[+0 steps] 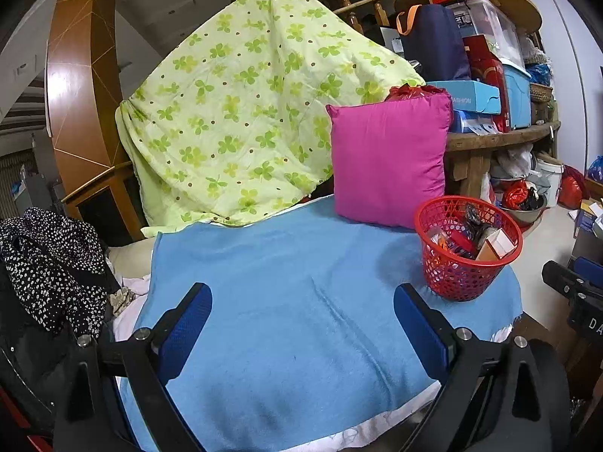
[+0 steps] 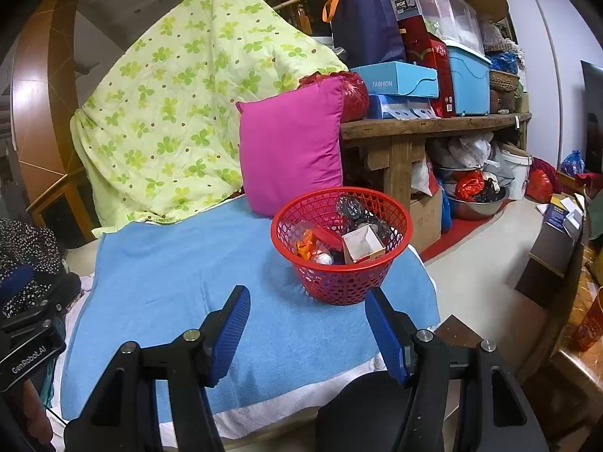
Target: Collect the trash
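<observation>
A red mesh basket (image 1: 458, 277) (image 2: 341, 280) stands on the right end of a blue towel (image 1: 286, 293) (image 2: 181, 286). Inside it lie several pieces of trash: a small white carton (image 2: 362, 245), an orange wrapper (image 2: 306, 245) and dark crumpled plastic (image 2: 350, 207). My left gripper (image 1: 303, 297) hovers over the bare towel, open, with nothing between its blue pads. My right gripper (image 2: 307, 301) is open too and empty, just in front of the basket and slightly left of it. The other gripper shows at the left edge of the right wrist view (image 2: 26, 342).
A pink cushion (image 1: 388, 162) (image 2: 290, 147) leans behind the basket against a green clover-print quilt (image 1: 241, 113) (image 2: 181, 105). A wooden shelf (image 2: 433, 124) piled with boxes stands at the right. Dark dotted clothing (image 1: 52, 263) lies at the left. Bags and a metal bowl (image 2: 475, 203) sit on the floor.
</observation>
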Action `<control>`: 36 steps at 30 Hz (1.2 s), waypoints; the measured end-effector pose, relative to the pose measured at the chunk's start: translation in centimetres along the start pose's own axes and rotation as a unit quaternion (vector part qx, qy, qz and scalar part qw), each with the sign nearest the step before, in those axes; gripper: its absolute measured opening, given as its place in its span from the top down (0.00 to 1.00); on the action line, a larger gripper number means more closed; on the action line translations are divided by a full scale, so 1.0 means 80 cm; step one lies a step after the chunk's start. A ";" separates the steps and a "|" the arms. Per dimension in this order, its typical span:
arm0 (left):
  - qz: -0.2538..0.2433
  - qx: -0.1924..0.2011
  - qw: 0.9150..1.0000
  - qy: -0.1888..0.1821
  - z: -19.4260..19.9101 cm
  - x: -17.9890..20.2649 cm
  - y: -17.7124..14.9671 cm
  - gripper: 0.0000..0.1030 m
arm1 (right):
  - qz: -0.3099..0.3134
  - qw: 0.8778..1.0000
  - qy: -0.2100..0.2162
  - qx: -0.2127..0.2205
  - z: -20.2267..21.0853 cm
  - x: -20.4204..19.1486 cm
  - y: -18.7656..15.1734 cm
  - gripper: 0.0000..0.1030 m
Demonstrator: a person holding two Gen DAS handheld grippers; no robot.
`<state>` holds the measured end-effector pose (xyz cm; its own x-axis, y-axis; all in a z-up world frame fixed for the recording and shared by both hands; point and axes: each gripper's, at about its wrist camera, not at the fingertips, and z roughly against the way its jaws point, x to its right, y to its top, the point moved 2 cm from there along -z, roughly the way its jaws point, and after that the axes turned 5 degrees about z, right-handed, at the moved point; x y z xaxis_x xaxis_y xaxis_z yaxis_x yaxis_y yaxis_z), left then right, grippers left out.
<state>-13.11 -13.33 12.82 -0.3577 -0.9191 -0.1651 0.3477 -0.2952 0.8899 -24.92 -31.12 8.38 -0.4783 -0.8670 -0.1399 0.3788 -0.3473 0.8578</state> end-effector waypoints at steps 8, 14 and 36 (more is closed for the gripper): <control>-0.003 -0.002 1.000 0.001 0.001 0.001 -0.002 0.06 | -0.002 1.000 -0.001 -0.003 -0.004 0.002 -0.002 0.35; -0.003 -0.001 1.000 0.000 0.002 0.000 -0.002 0.06 | -0.001 1.000 -0.002 0.000 -0.004 0.002 -0.002 0.35; -0.001 -0.004 1.000 0.001 -0.001 -0.002 -0.003 0.06 | 0.000 1.000 -0.002 0.005 0.000 -0.001 0.003 0.35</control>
<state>-13.11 -13.15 12.59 -0.3569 -0.9188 -0.1687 0.3536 -0.3000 0.8860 -24.81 -31.10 8.60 -0.4808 -0.8659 -0.1383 0.3715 -0.3440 0.8624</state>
